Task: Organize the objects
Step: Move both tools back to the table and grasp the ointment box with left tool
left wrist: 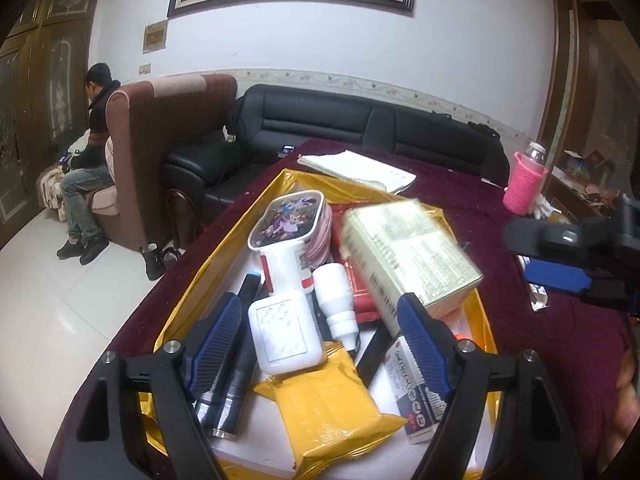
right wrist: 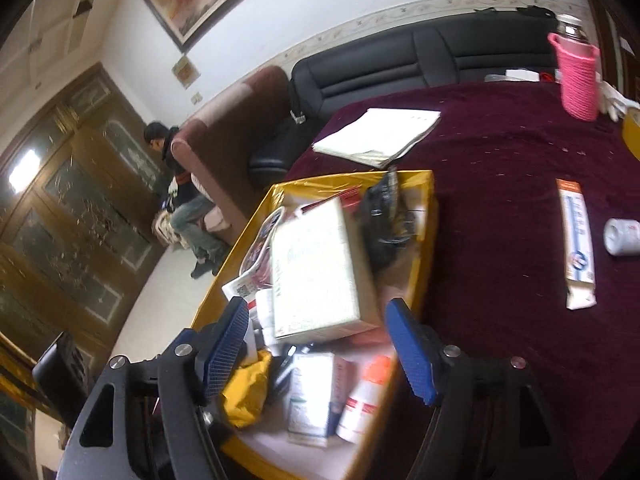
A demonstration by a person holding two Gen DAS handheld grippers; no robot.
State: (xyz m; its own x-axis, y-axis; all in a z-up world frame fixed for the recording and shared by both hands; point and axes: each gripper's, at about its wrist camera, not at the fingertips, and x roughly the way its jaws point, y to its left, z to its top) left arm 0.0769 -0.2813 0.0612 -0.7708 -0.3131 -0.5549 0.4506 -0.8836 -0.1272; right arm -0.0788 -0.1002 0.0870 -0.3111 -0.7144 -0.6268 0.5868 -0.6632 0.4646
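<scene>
A gold-rimmed box (left wrist: 188,292) on the dark red tablecloth holds several items: a white case (left wrist: 284,330), a white bottle (left wrist: 336,300), a yellow packet (left wrist: 324,408), a pale carton (left wrist: 404,252) and a handheld fan (left wrist: 288,224). My left gripper (left wrist: 320,328) is open above the box with nothing between its fingers. My right gripper (right wrist: 316,340) is open over the box's near right part (right wrist: 424,264), above the pale carton (right wrist: 320,268). It shows at the right edge of the left wrist view (left wrist: 568,256). A toothpaste box (right wrist: 578,244) and a white jar (right wrist: 622,236) lie on the cloth.
A white notebook (right wrist: 380,136) lies beyond the box. A bottle in a pink knitted sleeve (right wrist: 578,76) stands at the far right of the table. A black sofa (left wrist: 340,120) and a brown armchair (left wrist: 160,152) stand behind, with a seated person (left wrist: 92,140).
</scene>
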